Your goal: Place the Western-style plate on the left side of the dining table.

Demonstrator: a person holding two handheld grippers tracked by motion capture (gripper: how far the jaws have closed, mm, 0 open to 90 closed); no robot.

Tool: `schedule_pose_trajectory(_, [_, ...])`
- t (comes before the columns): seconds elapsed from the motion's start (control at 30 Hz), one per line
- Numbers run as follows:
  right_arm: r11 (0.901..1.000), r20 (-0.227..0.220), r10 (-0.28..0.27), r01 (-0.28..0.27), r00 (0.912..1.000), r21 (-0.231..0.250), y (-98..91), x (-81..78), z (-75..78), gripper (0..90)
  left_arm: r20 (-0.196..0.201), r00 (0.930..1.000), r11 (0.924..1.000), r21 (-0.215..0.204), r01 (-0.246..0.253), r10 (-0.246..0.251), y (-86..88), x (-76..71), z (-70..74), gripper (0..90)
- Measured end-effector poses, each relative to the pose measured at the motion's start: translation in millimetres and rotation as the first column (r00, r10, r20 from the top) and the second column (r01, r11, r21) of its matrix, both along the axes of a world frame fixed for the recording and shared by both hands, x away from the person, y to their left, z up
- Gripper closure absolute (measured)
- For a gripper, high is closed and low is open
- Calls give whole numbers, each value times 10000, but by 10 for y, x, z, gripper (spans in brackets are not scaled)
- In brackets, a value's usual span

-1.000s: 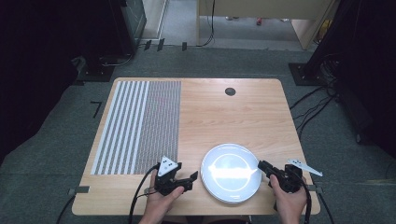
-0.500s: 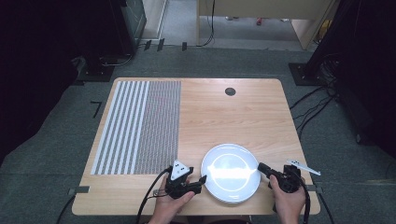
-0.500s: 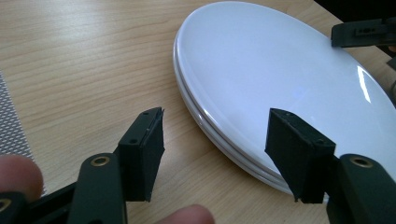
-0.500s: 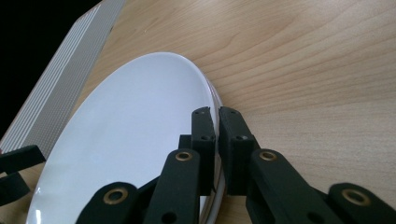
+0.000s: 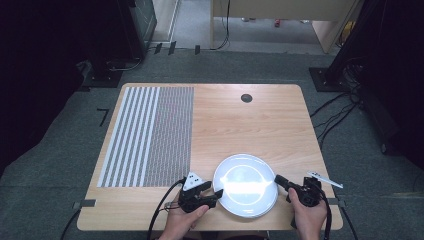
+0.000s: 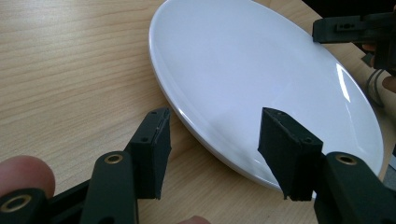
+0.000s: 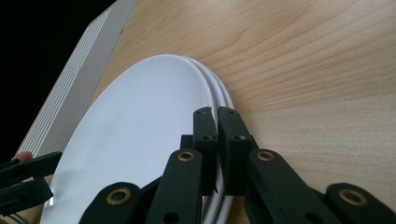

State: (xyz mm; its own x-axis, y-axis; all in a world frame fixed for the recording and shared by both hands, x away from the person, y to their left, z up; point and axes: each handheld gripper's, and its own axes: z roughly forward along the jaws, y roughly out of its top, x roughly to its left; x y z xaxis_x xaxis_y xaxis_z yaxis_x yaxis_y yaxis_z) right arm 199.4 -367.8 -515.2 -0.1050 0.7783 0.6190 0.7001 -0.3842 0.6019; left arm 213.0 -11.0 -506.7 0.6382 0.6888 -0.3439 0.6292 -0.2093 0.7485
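A stack of white plates [image 5: 245,186] [image 6: 261,70] [image 7: 140,130] lies near the front edge of the wooden table [image 5: 240,130]. My left gripper [image 5: 212,191] [image 6: 215,140] is at the stack's left rim. One jaw hangs over the plate and the other over the table beside it. Its jaws have just been closing, and the pads stand apart from the rim. My right gripper [image 5: 278,180] [image 7: 217,116] is at the right rim, shut on the top plate's edge. A hand holds each gripper.
A striped and meshed mat [image 5: 150,135] [image 7: 74,93] covers the table's left half. A small black round hole [image 5: 246,98] sits near the far edge. Bare wood stretches behind the plates. Dark floor and cables surround the table.
My left gripper has moved right up to the plate's rim and its jaws have narrowed around it. The right gripper has stayed at the right rim.
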Motion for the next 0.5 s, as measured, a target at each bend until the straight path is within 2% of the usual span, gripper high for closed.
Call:
schedule_pose_trajectory(0.17, [9999,158,103,-103,9998,0,13,8,-13,870,16,10000,10000,8,30,-30,-4,2,4,437])
schedule_pose_trajectory(0.23, [9998,220,170,-173,9996,116,24,22,-26,866,-124,9999,10000,-40,-40,40,19,21,-5,443])
schedule_pose_trajectory(0.33, [9993,198,325,-328,9993,188,43,35,-39,865,-170,9999,10000,-69,-29,28,19,27,-15,451])
schedule_pose_trajectory(0.5, [9977,129,637,-639,9979,240,133,66,-63,855,-187,9997,9998,112,-138,140,22,28,-23,452])
